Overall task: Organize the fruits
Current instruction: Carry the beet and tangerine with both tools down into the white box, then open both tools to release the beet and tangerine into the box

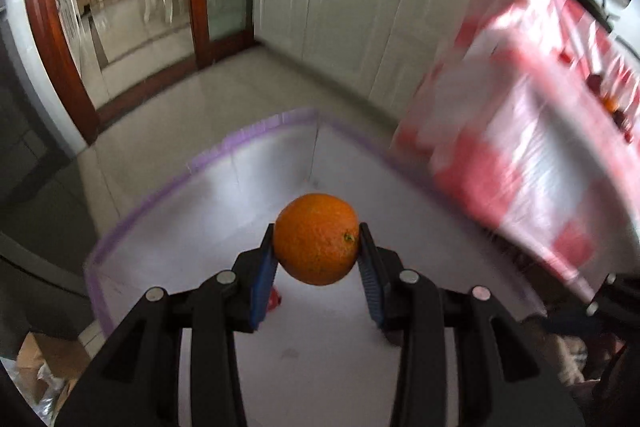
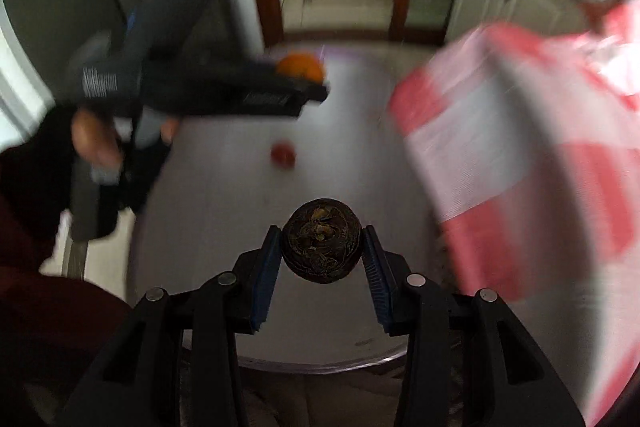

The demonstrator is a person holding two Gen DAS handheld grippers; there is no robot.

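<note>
White tabletop with purple-taped edge — pale floor tiles beyond

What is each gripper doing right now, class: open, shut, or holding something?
Left gripper: shut on the orange.
Right gripper: shut on a dark round fruit.
</note>
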